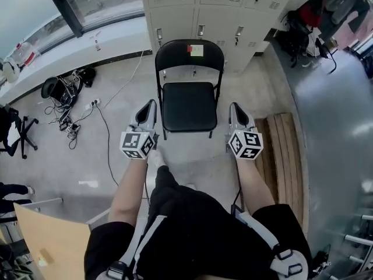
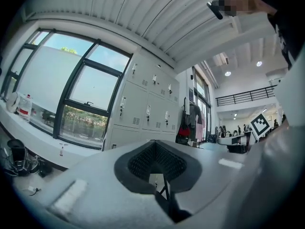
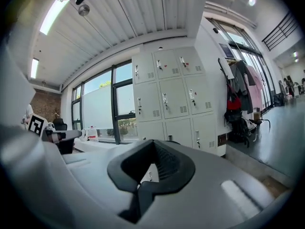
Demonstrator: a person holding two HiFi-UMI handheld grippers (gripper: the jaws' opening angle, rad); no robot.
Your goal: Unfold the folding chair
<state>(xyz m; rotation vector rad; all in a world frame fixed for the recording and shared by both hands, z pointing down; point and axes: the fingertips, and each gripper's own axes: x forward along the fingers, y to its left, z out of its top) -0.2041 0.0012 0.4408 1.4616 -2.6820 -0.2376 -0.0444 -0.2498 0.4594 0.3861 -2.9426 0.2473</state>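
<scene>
The black folding chair (image 1: 188,106) stands unfolded on the floor in front of the lockers, seat down and backrest upright, with a small sticker on the backrest. In the head view my left gripper (image 1: 152,104) hangs just left of the seat and my right gripper (image 1: 233,107) just right of it, both apart from the chair. In the left gripper view the left gripper (image 2: 155,167) has its jaws together with nothing between them. The right gripper (image 3: 151,164) is likewise shut and empty, pointing toward the lockers.
Grey lockers (image 1: 204,4) line the wall behind the chair. Wooden planks (image 1: 284,156) lie on the floor to the right. Cables and a power strip (image 1: 70,107) sprawl at the left below the window ledge (image 1: 87,45). A cardboard sheet (image 1: 46,238) sits bottom left.
</scene>
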